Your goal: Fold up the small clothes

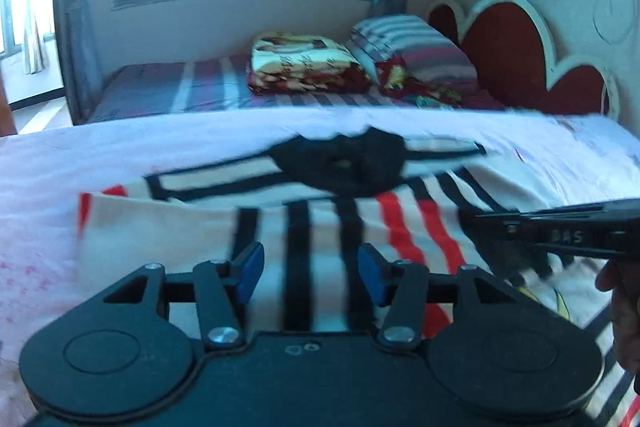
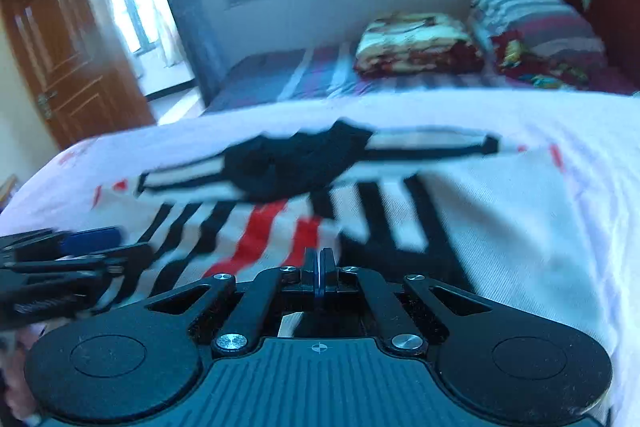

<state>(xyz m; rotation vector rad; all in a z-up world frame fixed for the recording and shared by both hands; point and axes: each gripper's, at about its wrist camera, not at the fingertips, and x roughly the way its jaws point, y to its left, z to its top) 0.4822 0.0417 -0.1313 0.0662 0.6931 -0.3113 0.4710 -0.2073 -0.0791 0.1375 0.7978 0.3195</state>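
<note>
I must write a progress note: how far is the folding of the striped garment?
Done: the striped garment lies spread on the white bedsheet, its black collar away from the cameras. No fold is visible.
In hand: the left gripper is open over the near edge; the right gripper is shut.
Left: every fold.

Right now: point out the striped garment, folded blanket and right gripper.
striped garment [image 1: 316,227]: left wrist view, black stripe mid-cloth.
folded blanket [image 1: 304,65]: left wrist view, top face.
right gripper [image 2: 319,263]: right wrist view, between shut fingertips.
</note>
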